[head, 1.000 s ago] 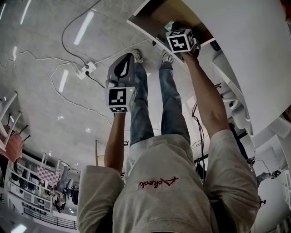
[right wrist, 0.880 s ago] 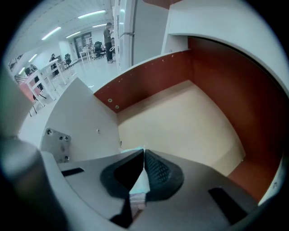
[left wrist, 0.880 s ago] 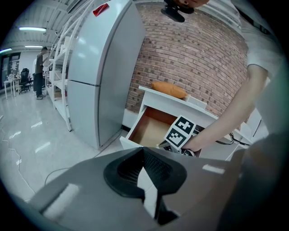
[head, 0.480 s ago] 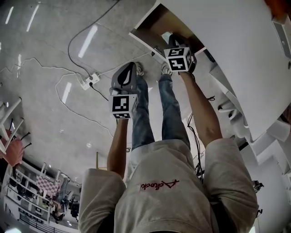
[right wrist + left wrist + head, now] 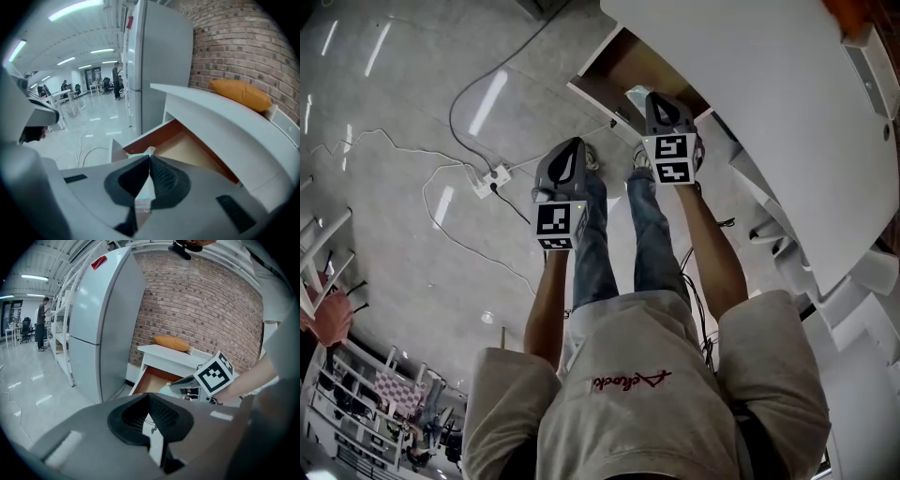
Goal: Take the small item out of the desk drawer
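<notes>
Right gripper [image 5: 149, 158] pinching a thin pale packet [image 5: 144, 193] near the open desk drawer [image 5: 187, 145];
left gripper [image 5: 149, 397] jaws pressed together, holding nothing.

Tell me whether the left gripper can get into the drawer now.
Probably yes: the drawer stands open; only the right gripper, shut on the small item above it, crowds the left gripper.

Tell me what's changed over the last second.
The right gripper has lifted up and back from the drawer, toward the person, carrying the item clamped in its jaws. The left gripper rose slightly. The drawer stays open and the grip on the item is unchanged.
</notes>
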Available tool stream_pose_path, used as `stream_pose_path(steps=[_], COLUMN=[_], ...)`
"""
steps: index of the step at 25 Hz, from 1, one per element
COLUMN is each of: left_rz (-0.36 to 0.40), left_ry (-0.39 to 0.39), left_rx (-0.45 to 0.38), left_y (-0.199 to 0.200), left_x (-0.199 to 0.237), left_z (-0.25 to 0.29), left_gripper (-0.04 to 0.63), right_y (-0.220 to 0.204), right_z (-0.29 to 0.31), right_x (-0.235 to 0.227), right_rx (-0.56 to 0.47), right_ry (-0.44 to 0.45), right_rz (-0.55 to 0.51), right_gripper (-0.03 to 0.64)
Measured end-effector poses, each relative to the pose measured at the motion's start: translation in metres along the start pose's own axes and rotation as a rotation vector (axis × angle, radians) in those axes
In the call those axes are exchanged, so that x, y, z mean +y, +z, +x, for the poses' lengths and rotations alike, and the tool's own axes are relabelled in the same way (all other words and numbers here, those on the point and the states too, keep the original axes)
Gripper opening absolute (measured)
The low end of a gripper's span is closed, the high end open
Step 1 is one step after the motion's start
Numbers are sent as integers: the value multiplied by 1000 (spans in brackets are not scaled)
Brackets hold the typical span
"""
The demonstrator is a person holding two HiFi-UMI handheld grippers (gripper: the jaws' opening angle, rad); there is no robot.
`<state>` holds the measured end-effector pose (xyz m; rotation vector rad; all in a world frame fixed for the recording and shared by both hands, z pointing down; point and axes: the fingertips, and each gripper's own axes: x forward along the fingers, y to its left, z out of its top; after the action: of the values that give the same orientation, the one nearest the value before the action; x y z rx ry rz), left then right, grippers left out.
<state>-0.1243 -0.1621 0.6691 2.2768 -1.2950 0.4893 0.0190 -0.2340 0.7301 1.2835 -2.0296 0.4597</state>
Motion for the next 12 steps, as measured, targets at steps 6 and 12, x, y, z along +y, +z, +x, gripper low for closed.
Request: stream_pose_path(steps=[6,12], left_rz=[-5,-6], left_ry=[17,15], left_rx=[-44,-100], left_y=[31,71], left_x=[-7,-20], left_z=[-9,-24], left_gripper=[9,9], right_y=[39,80], right_z=[-51,-100], right_x=[0,-2], right_rx=[-124,-228], right_ry=[6,5], right_rz=[42,82], right_gripper=[12,12])
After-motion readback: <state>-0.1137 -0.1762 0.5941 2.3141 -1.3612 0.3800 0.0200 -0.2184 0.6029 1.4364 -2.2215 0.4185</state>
